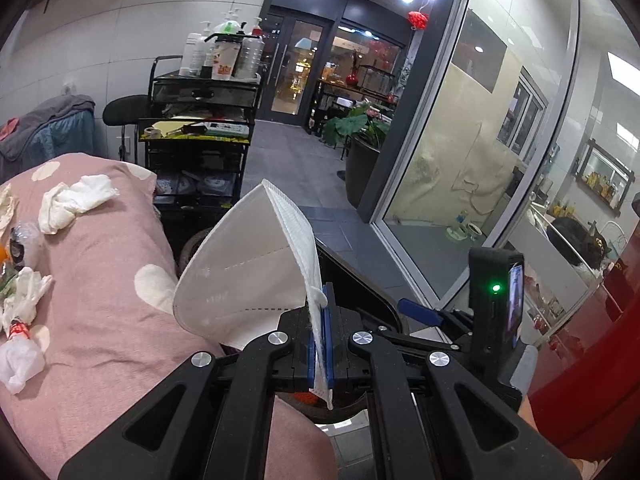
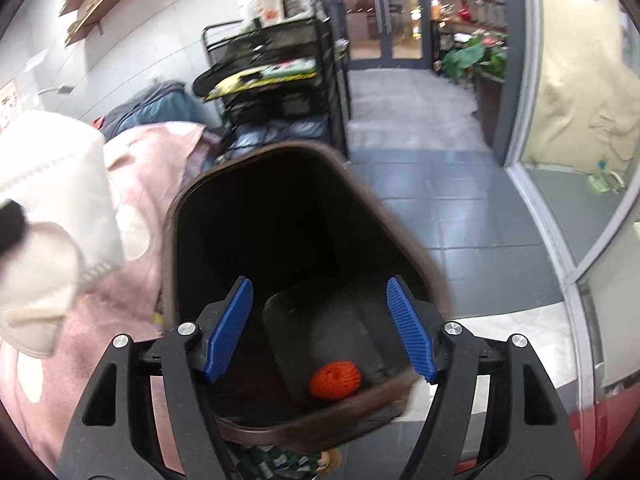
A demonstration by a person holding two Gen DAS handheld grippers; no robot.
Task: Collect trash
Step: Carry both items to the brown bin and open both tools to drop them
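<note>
Face mask pinched, bin below.
Left gripper (image 1: 320, 344) clamped on white face mask (image 1: 244, 268); right gripper (image 2: 320, 332) spread wide above dark trash bin (image 2: 192, 200).

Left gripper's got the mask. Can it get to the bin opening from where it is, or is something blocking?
Probably yes. The left gripper is shut on the white face mask, beside the brown bin, whose mouth is open. The right gripper hovers open over that mouth and may crowd the drop.
</note>
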